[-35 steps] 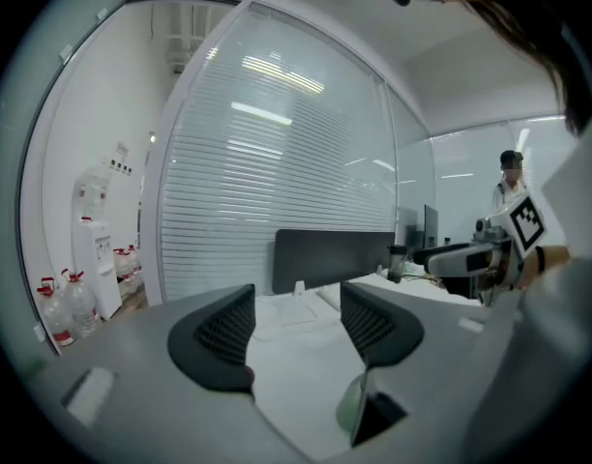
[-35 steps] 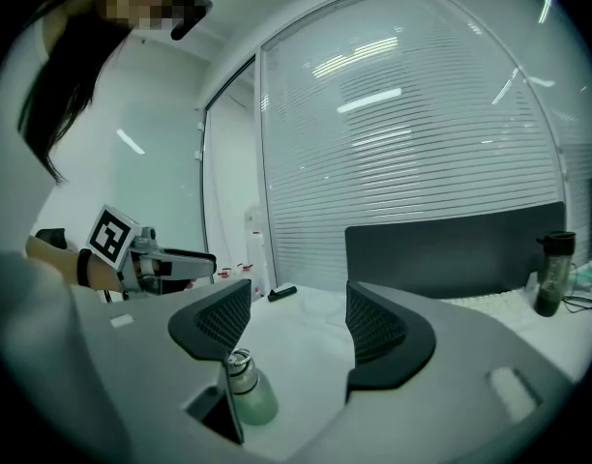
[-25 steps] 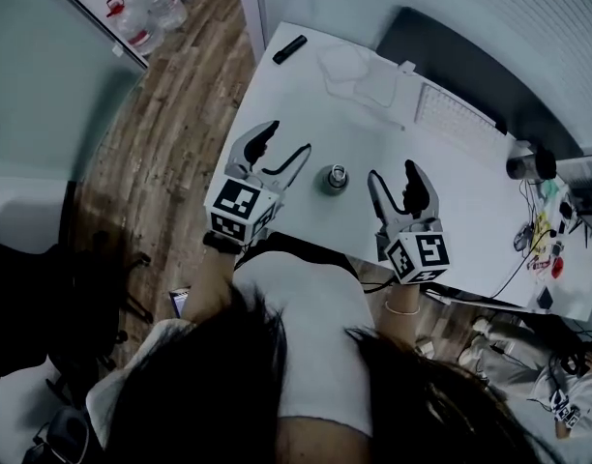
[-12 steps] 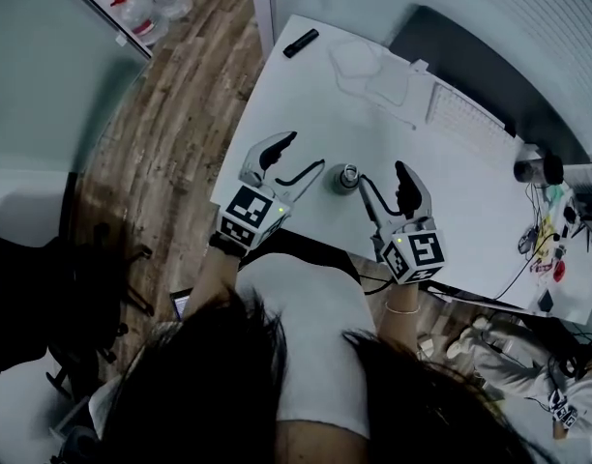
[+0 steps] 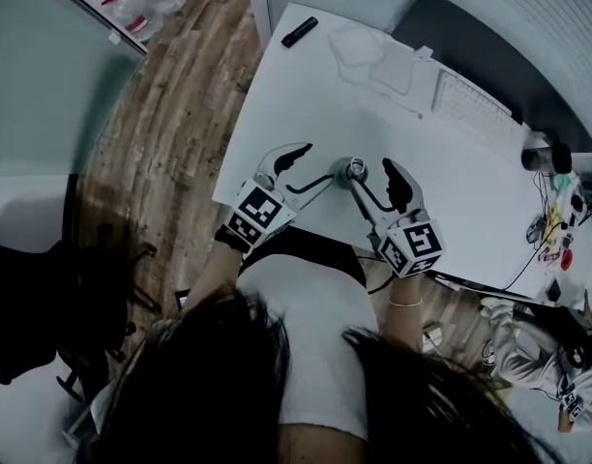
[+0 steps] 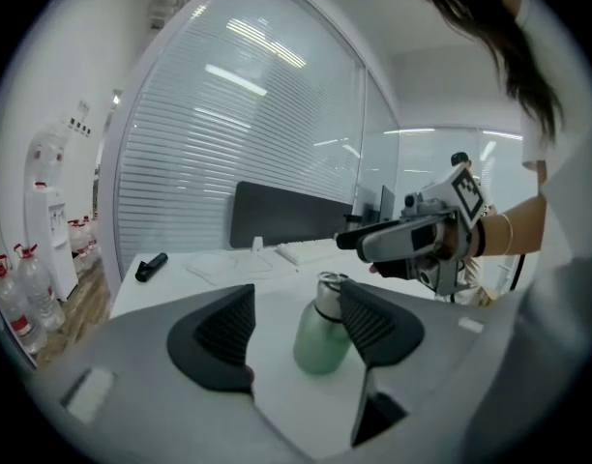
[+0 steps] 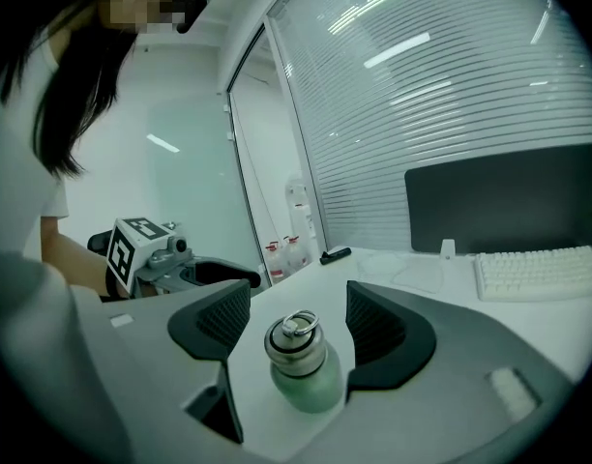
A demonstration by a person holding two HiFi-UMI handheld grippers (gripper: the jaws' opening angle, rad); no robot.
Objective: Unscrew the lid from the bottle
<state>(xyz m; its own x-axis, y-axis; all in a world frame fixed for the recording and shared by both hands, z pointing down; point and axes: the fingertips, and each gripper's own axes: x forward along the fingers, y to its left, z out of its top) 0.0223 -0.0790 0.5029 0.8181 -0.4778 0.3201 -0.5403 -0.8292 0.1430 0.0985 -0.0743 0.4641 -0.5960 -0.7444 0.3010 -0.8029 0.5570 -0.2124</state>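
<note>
Left gripper [image 5: 313, 162] (8 o'clock) and right gripper [image 5: 371, 170] (5 o'clock) moved in on the bottle [image 5: 356, 168]. Both have open jaws, ready to grab.

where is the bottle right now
In the head view the bottle stands by the near edge of the table, between the left gripper and the right gripper. The right gripper view shows it upright, framed between that gripper's open jaws.
</note>
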